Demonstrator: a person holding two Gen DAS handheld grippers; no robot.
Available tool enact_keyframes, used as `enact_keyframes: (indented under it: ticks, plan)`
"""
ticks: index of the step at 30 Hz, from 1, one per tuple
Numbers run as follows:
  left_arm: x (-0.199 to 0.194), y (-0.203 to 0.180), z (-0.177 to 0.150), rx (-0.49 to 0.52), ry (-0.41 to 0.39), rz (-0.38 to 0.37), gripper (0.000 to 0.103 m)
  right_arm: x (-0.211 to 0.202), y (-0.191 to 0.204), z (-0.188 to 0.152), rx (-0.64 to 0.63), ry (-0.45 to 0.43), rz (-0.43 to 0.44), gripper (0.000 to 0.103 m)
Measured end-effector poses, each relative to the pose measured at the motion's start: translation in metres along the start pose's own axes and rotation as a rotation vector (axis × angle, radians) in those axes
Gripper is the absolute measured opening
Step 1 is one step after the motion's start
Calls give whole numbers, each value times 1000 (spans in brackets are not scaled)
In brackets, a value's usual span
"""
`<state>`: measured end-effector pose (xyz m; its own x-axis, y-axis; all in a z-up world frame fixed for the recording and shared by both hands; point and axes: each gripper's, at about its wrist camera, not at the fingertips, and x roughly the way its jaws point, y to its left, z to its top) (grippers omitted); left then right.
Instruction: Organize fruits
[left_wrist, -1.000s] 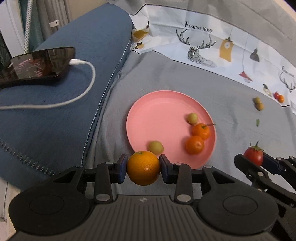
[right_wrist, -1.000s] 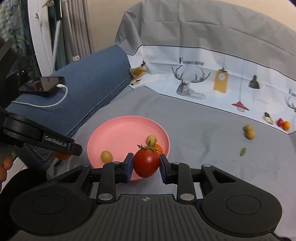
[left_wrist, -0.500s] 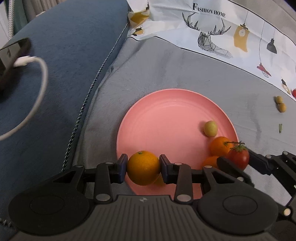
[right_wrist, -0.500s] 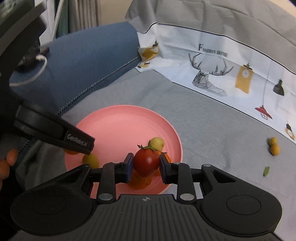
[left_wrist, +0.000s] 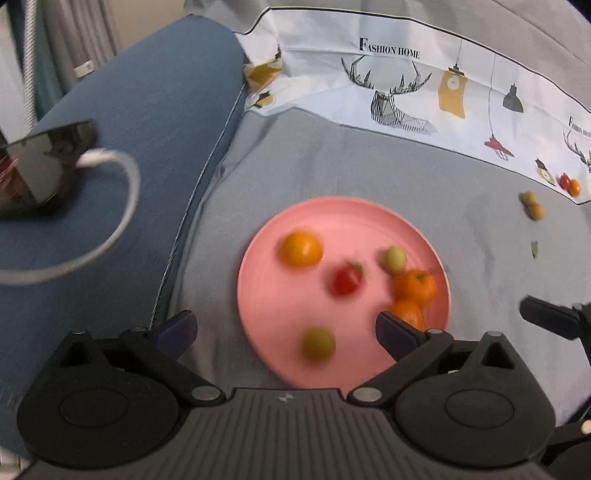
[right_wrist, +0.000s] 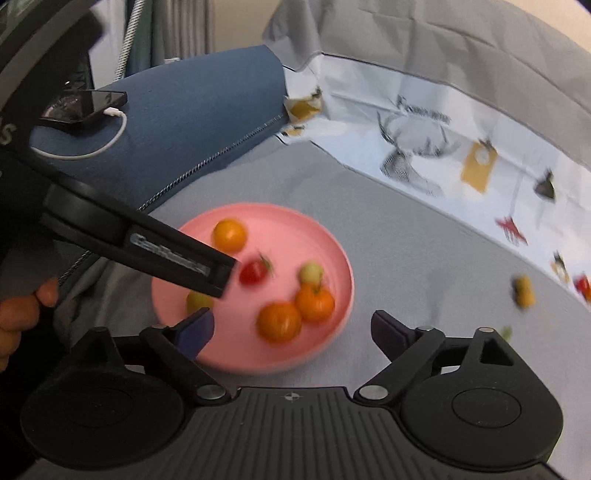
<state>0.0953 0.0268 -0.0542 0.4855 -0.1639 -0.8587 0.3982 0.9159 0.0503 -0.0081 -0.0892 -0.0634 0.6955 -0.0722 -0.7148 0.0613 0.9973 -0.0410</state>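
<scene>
Both claws are spread, nothing pinched — left claw (left_wrist: 286, 326), right claw (right_wrist: 291, 328); tomato (left_wrist: 346, 280) lies ahead on pink plate (left_wrist: 258, 295), stem up-right.

Tomato (left_wrist: 346, 281) motion-blurred; phone (left_wrist: 40, 166) cut off at left edge.
</scene>
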Motion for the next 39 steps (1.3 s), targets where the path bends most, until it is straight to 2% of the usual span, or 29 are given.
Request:
enact_keyframes:
  ticks: [5, 9, 13, 19, 23, 35, 39]
  plan:
    - [-39, 10, -34, -52, 39, 6, 103, -45, -2, -18, 159, 43, -6, 96]
    - [-75, 16, -57, -83, 33, 29, 103, -86, 0, -24, 228, -13, -53, 98]
    - [-107, 17, -73, -96, 4, 33, 103, -123, 5, -23, 231, -86, -71, 99]
    - [-145, 11, -88, -95, -60, 52, 103, -166, 24, -35, 190, -146, -24, 99]
    - [-166, 5, -96, -84, -96, 60, 103, -195, 30, -45, 157, -209, -30, 100]
    - [-227, -7, -106, -59, -231, 96, 103, -245, 24, -59, 184, -339, -27, 101]
    - [-244, -9, -110, -50, -255, 123, 103, -257, 28, -63, 162, -391, 0, 102]
